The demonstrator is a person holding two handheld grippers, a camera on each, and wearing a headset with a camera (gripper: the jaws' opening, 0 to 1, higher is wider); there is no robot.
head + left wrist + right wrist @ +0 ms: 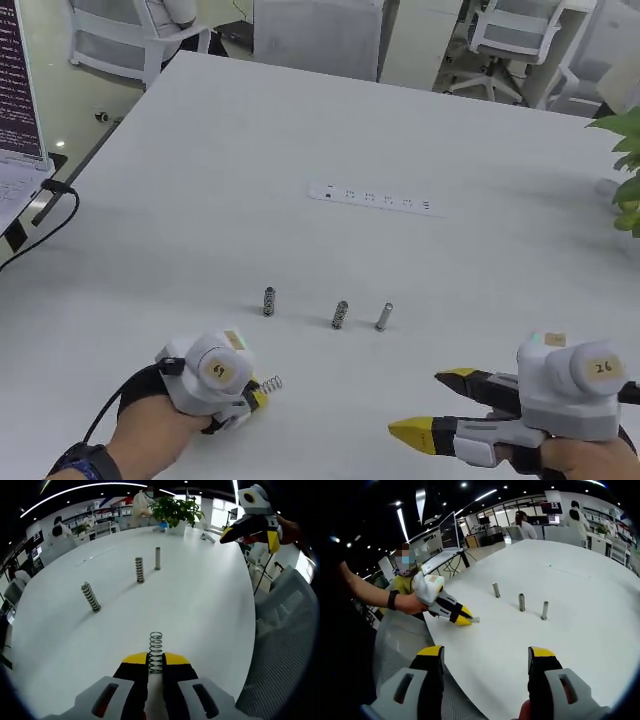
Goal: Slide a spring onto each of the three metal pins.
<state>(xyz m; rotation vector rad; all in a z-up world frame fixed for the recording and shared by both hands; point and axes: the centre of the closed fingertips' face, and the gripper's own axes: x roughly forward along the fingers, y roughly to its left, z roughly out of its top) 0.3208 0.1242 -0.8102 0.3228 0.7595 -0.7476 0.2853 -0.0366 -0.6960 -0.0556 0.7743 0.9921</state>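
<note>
Three metal pins stand in a row on the white table. The left pin (268, 301) and the middle pin (340, 314) each carry a spring; the right pin (384, 316) is bare. My left gripper (258, 392) is shut on a loose spring (271, 383), which sticks out past its yellow tips (155, 652) near the table's front edge. My right gripper (432, 405) hangs open and empty at the lower right, in front of the pins (544, 610). The left gripper with its spring (475, 619) appears in the right gripper view.
A white power strip (372, 197) lies beyond the pins. A laptop (20, 120) with a black cable sits at the far left. Green plant leaves (625, 160) reach in at the right edge. Office chairs (500, 40) stand behind the table.
</note>
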